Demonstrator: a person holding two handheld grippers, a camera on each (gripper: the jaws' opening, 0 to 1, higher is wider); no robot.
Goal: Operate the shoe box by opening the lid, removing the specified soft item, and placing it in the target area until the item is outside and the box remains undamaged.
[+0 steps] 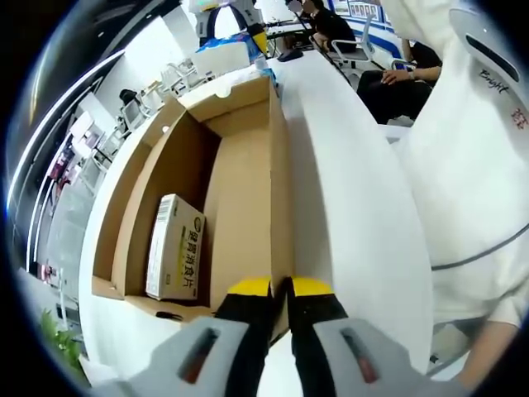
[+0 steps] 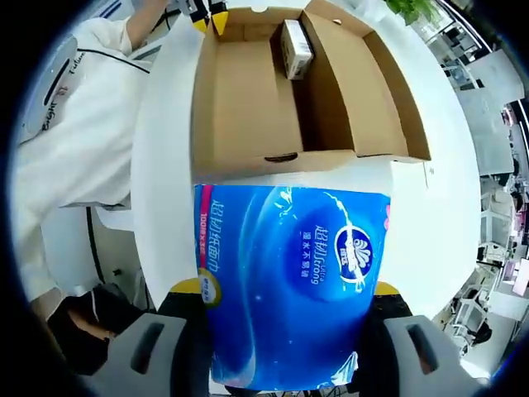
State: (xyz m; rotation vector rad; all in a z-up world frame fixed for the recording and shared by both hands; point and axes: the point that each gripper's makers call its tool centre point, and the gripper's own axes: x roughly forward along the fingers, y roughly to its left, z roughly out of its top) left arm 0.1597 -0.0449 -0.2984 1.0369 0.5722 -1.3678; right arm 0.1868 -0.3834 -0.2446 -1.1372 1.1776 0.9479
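The open cardboard shoe box [image 1: 240, 190] lies on a white table [image 1: 355, 190]. My left gripper [image 1: 281, 288] is shut on the near end of the box's long right-hand wall, a yellow tip on each side of it. A small white and yellow carton [image 1: 175, 248] lies inside the box. My right gripper [image 2: 291, 288] is shut on a soft blue tissue pack [image 2: 289, 248], held outside the box just past its near end wall [image 2: 273, 161]. From this side the small carton [image 2: 293, 45] sits at the far end and the left gripper [image 2: 202, 18] is at the far left corner.
A person in white clothes [image 1: 471, 182] stands close along the table's edge. Beyond the table's far end, seated people [image 1: 331, 25] and office chairs appear. A green plant [image 2: 413, 10] stands past the other end. Bare table top [image 2: 446, 215] runs beside the box.
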